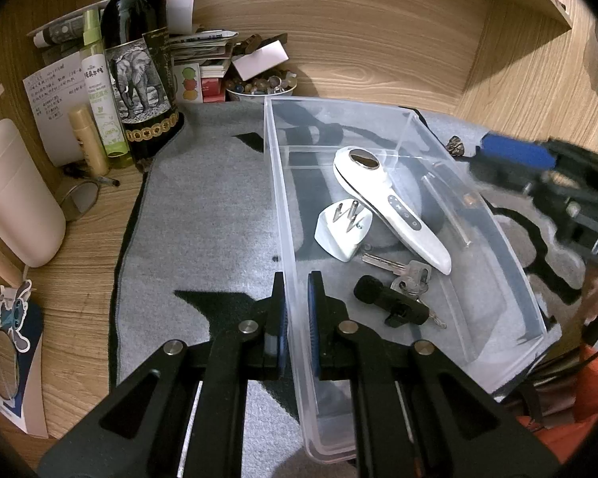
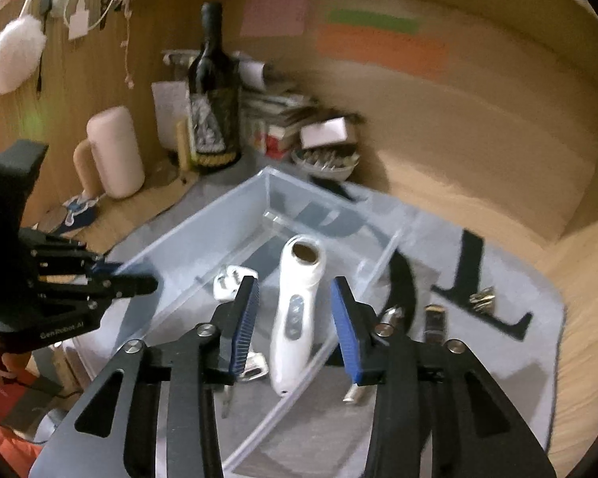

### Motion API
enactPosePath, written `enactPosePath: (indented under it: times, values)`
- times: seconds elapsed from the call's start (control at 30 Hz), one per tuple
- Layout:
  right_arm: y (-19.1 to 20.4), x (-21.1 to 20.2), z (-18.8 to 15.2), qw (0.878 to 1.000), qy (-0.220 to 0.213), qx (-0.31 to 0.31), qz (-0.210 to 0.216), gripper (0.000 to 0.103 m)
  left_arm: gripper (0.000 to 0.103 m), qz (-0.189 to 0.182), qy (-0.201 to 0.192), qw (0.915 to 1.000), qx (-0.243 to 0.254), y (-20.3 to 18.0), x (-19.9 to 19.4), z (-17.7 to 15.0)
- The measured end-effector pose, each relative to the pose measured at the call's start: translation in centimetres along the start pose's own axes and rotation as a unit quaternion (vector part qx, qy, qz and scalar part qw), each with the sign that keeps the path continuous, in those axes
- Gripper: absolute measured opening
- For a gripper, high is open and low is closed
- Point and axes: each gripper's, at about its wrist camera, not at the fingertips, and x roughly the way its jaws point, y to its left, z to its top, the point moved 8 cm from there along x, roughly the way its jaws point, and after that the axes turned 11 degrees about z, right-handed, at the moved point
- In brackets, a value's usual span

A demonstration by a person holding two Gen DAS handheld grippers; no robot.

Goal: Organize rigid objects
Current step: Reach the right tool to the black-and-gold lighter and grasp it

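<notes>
Bin: we see a clear plastic bin (image 1: 474,223), long and rectangular, on a grey mat (image 1: 203,215) with black markings; the mat lies on a wooden desk (image 1: 71,247).
White device: a glossy white handheld device (image 1: 390,209) with a dark oval metal head and a row of grey buttons on its handle lies slantwise in the bin; in the right wrist view (image 2: 297,314) it looks blurred.
Plug: a white plug adapter (image 1: 341,233) lies on its back just beside the device's handle, prongs up.
Keys: a bunch of silver keys (image 1: 408,275) lies under the handle's tip, touching a small black clip-on microphone (image 1: 390,302) with a foam head.
Left gripper: we find the left gripper (image 1: 297,310) clamped on the bin's near long wall, one blue pad outside, one inside; the microphone and keys lie just to its right.
Right gripper: the right gripper (image 2: 295,322) stands apart and grips nothing, above the bin, with the white device seen between its blue pads (image 2: 345,326).
On the mat: a small dark binder clip (image 1: 456,145) lies outside the bin's far wall.
Desk corner: a dark wine bottle (image 1: 139,63) with an elephant label, a green spray bottle (image 1: 99,91) and a bowl of stones (image 1: 261,85) stand well apart from both grippers.
</notes>
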Motion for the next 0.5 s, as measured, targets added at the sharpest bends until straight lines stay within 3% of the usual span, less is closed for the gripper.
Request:
enactPosePath:
  times: [0.1, 0.27, 0.5]
  values:
    - [-1.3, -1.4, 0.7, 1.0, -0.021, 0.007, -0.018, 0.045, 0.009, 0.0, 0.0, 1.0, 0.0, 0.0, 0.0, 0.0]
    - [-4.1, -2.9, 1.2, 0.998, -0.039, 0.027, -0.047, 0.045, 0.009, 0.0, 0.0, 1.0, 0.0, 0.0, 0.0, 0.0]
    - [-8.4, -2.2, -0.7, 0.994, -0.014, 0.061, -0.088, 0.045, 0.009, 0.0, 0.0, 1.0, 0.0, 0.0, 0.0, 0.0]
